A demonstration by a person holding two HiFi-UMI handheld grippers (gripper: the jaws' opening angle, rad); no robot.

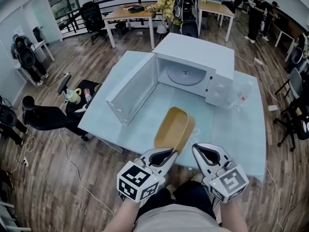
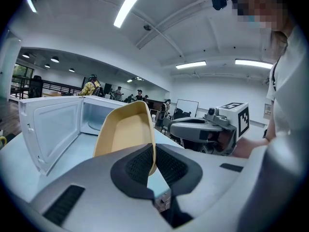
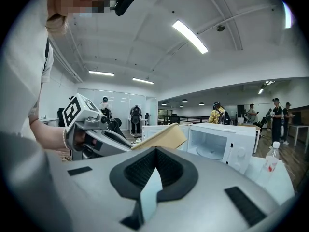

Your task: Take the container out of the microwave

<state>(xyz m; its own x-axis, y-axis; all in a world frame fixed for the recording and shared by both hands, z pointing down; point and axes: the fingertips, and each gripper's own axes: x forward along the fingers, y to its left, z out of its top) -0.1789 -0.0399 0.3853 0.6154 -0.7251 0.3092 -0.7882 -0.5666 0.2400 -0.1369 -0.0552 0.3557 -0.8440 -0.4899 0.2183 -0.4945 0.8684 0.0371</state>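
Observation:
The tan oblong container hangs tilted on edge above the table's near side, outside the white microwave. My left gripper is shut on the rim of its near end; in the left gripper view the container rises from between the jaws. The microwave door stands wide open to the left, and only the glass turntable shows inside. My right gripper sits just right of the container, shut with nothing in it; past its jaws the container shows at the left.
The pale blue table carries the microwave and a clear water bottle at the microwave's right. A black chair with small items stands at the table's left. Desks and people are far behind.

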